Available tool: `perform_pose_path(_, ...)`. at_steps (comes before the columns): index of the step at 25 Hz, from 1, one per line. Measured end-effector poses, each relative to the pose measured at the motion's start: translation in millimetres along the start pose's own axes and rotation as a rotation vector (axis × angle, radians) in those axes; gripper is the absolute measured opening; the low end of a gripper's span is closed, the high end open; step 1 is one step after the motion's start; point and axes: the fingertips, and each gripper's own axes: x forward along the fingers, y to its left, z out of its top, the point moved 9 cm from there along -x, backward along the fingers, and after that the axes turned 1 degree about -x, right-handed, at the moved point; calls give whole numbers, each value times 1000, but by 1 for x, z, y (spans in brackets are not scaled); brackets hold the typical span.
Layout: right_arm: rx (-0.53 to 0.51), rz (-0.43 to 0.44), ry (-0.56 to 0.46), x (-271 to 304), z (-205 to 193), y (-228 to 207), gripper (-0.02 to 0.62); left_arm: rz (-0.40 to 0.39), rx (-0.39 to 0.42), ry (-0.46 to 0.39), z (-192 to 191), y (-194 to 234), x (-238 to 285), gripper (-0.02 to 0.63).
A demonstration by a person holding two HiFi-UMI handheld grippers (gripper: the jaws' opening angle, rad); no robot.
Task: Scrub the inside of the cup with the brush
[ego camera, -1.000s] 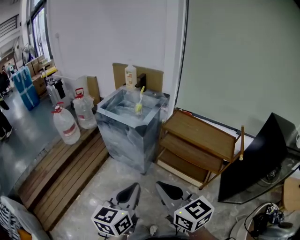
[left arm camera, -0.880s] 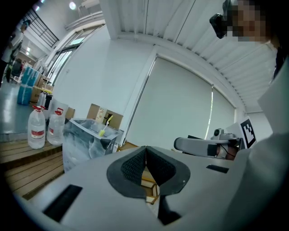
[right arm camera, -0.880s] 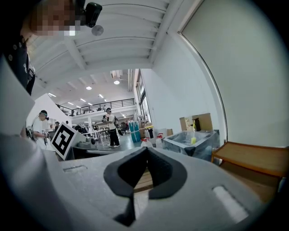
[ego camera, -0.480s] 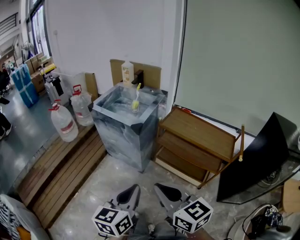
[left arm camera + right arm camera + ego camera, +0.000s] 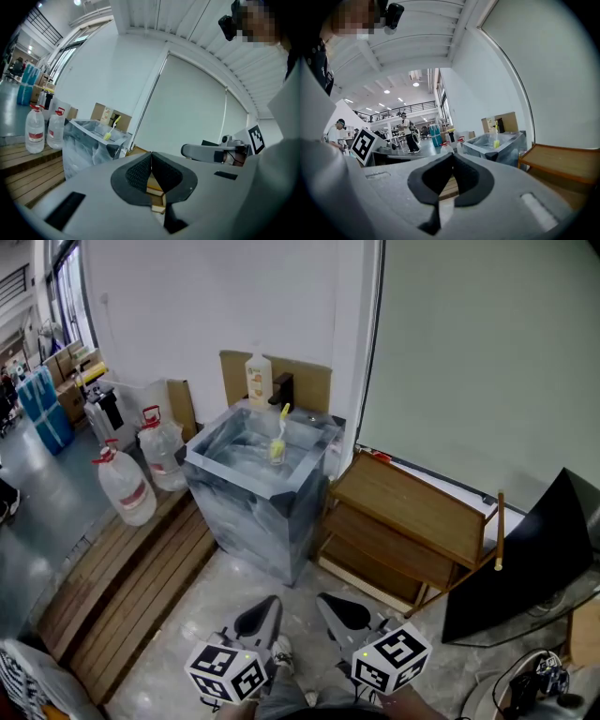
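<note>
Brush [image 5: 279, 440] stands upright inside the sink [image 5: 242, 476], any cup there too small to make out. Left claw [image 5: 262, 615] and right claw [image 5: 339, 611], both closed and empty, hang well short of the sink. The approach looks barely begun; next comes closing in and opening.

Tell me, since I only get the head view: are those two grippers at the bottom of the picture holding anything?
Observer: No. The left gripper view shows the left gripper with its jaws pressed together and nothing between them.
Operator: And the other one?
Observer: The same. In the right gripper view, the right gripper is shut and empty.
Operator: Is anybody else in the room?
Observer: Yes. The right gripper view shows a person in a white top, far off on the hall floor under the ceiling lights.
</note>
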Motion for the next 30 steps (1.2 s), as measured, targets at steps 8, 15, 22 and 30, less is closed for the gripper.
perform_pose_path(8, -8, -49, -8, 92, 33, -40, -2, -12, -24, 29, 46, 84, 55, 17)
perform_pose_path(15, -9, -81, -4, 161, 45, -58, -2, -65, 11, 54, 80, 141, 100, 18)
perform_pose_path(22, -4, -95, 16, 199, 53, -73, -2, -93, -32, 84, 92, 173, 128, 17)
perform_pose_path(30, 7, -93, 18, 229, 59, -102, -2, -87, -34, 94, 99, 196, 158, 17)
